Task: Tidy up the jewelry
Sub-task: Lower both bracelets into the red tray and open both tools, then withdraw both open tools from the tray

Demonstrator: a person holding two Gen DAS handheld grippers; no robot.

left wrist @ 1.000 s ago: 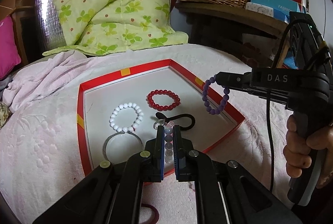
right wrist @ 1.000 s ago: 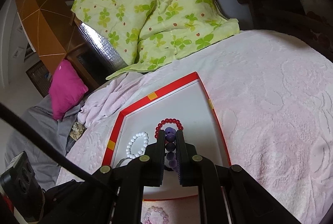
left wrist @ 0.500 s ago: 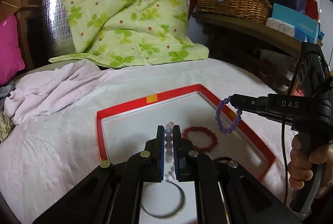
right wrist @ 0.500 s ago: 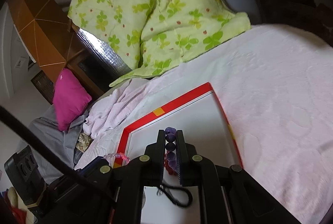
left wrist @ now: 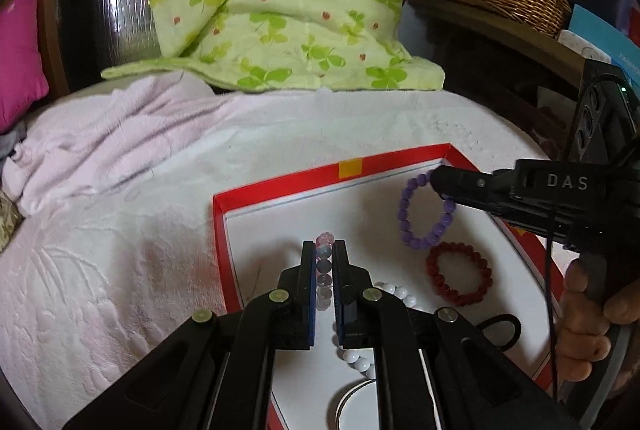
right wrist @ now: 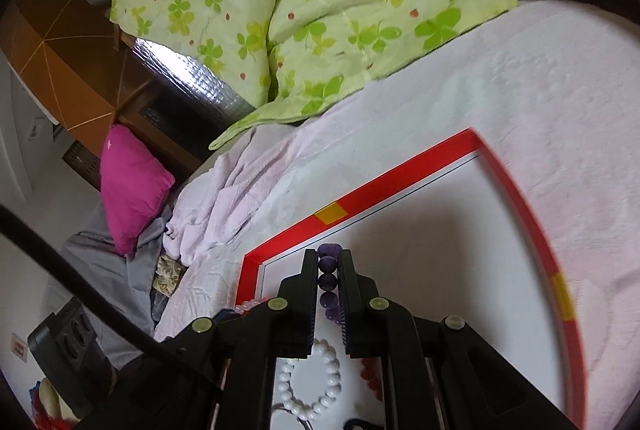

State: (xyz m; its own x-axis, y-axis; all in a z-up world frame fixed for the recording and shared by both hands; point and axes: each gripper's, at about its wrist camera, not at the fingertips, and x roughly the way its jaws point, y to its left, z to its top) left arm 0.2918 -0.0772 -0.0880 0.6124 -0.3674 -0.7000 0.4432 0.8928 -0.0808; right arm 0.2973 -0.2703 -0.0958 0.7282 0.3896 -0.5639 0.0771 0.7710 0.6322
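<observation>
While the left gripper (left wrist: 323, 254) pinches a pale pink bracelet (left wrist: 324, 270) between its closed fingers, the right gripper (right wrist: 329, 262) clamps a purple bracelet (right wrist: 329, 270). Only the left view shows the purple loop (left wrist: 424, 210) hanging whole from the right tool over the far corner of the red-rimmed tray (left wrist: 280, 186). Ahead of the left tool, on the tray floor, lie a red bracelet (left wrist: 458, 274) and white beads (left wrist: 394, 292). Only the right view shows the white bracelet (right wrist: 312, 378) as a full ring.
</observation>
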